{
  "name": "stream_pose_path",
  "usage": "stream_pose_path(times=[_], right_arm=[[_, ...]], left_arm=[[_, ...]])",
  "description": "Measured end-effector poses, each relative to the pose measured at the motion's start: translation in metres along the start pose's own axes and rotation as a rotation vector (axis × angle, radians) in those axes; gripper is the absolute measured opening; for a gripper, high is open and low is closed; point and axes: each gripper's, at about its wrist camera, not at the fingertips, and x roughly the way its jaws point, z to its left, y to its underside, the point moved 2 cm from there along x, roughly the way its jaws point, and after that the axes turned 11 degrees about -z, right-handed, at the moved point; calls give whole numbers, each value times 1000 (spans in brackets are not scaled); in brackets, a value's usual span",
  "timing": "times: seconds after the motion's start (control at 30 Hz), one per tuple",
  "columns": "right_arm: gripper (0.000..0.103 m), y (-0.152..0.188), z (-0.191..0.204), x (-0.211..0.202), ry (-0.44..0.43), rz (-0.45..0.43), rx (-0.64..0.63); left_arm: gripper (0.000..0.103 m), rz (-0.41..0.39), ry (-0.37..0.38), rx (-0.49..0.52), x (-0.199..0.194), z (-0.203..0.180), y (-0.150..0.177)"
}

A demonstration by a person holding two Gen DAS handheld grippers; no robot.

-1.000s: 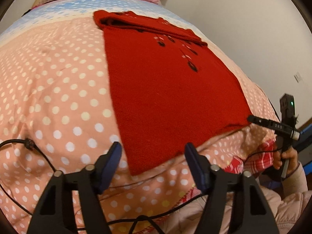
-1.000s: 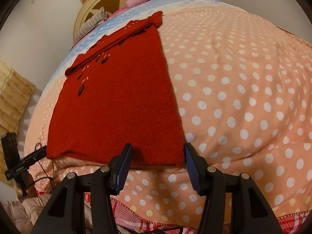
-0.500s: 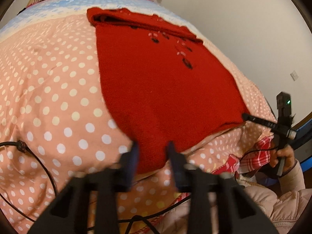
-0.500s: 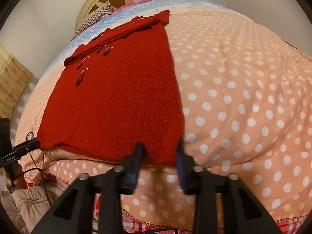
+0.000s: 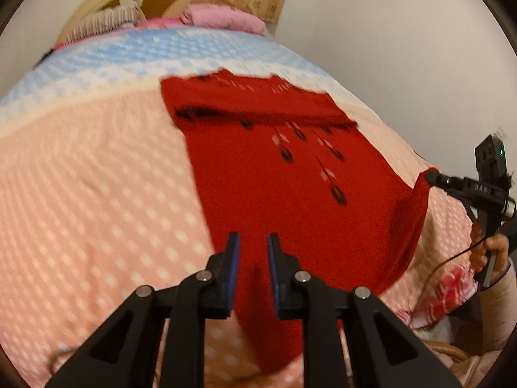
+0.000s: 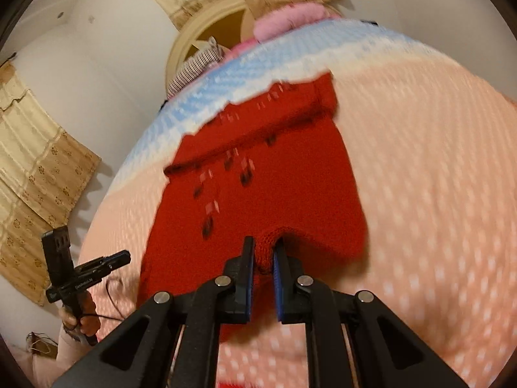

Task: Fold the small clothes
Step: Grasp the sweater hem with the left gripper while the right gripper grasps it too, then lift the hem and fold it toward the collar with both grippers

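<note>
A red knitted sweater (image 5: 278, 200) lies on a bed with a pink quilt with white dots (image 5: 97, 194); the far part of the quilt is blue and white. The sweater has small black and white marks near its far end, and that far end is folded over into a thick band. The left gripper (image 5: 252, 242) has just been closing, and its jaws now pinch the near left corner of the sweater, with red cloth running between the blue pads. The right gripper (image 6: 263, 253) has just been closing too, and its jaws press on a bunched bit of the near right corner. Both near corners are held up off the quilt, and the near edge sags between them. In the left wrist view the other gripper shows at the far right, held by a hand (image 5: 491, 252), with the sweater's corner at its tip. There is white writing on its side, but it is too small to read well. Beyond the bed are a pink pillow (image 5: 223, 17), a round cream headboard (image 6: 206, 42) and a plain white wall (image 5: 404, 48). Both pictures are a bit blurry.
</note>
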Motion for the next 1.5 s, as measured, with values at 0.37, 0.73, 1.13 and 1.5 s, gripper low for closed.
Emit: stream_pose_path(times=[0.37,0.73,1.13,1.5], right_arm=[[9,-68,-22,81,69,-30,77],[9,-49,-58,119,132,31,170],[10,-48,-58,121,136,31,178],[10,-47,-60,122,137,26,191]], left_arm=[[77,-96,-76,173,-21,25,-6],[100,-47,67,188,22,3,11],[75,-44,60,-56,45,21,15],[35,17,-35,4,57,0,10]])
